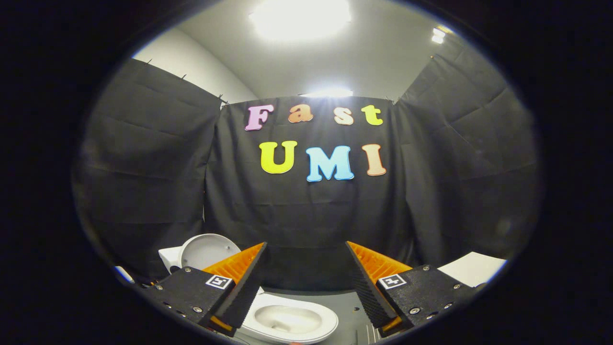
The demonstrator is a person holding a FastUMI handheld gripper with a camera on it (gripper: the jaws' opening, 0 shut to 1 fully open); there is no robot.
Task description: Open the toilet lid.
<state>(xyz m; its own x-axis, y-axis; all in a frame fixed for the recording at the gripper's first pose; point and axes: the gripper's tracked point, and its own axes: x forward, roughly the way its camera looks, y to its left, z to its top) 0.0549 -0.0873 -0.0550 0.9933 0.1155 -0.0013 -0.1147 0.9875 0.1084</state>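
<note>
A white toilet (287,318) stands on the grey floor below and between my fingers, its bowl showing. Its round white lid (207,250) stands raised and upright behind the left finger, leaning toward the white tank (168,258). My gripper (306,261) hangs above the toilet with its jaws wide apart and nothing between them. The orange and black left finger (239,278) covers part of the lid and seat; the right finger (371,278) is off to the right of the bowl.
Black cloth walls close the booth on three sides. A white flat surface (471,268) lies beyond the right finger. Grey floor (347,306) shows to the right of the toilet bowl. Bright ceiling lights glare overhead.
</note>
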